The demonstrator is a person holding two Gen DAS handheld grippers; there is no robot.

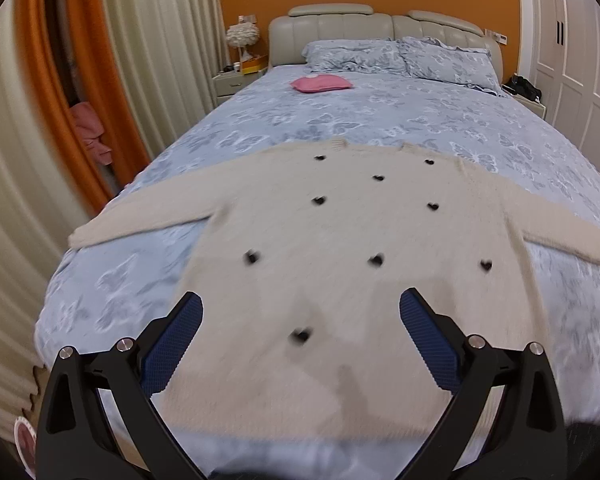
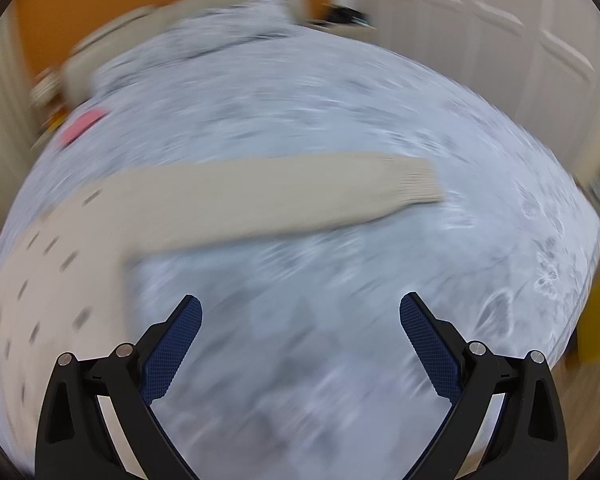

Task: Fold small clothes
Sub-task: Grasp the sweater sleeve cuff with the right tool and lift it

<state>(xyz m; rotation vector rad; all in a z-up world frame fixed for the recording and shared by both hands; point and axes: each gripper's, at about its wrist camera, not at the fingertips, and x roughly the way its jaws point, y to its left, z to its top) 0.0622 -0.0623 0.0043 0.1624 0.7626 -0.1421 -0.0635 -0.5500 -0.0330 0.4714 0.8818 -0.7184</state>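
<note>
Your cream sweater (image 1: 340, 240) lies flat on the bed (image 1: 440, 120), neckline toward the headboard (image 1: 380, 28), hem nearest you, sleeves spread out to either side. Only the left wrist view shows its whole body with the dark dots; the blurred right wrist view shows mainly one sleeve (image 2: 280, 196) stretched across the blue bedspread, cuff pointing right. Your left gripper (image 1: 300, 312) hangs over the hem, jaws wide and holding nothing. Your right gripper (image 2: 300, 312) hangs over bare bedspread beside the sweater, jaws equally wide. A pink folded garment (image 1: 322, 83) sits near the pillows (image 1: 400, 56).
</note>
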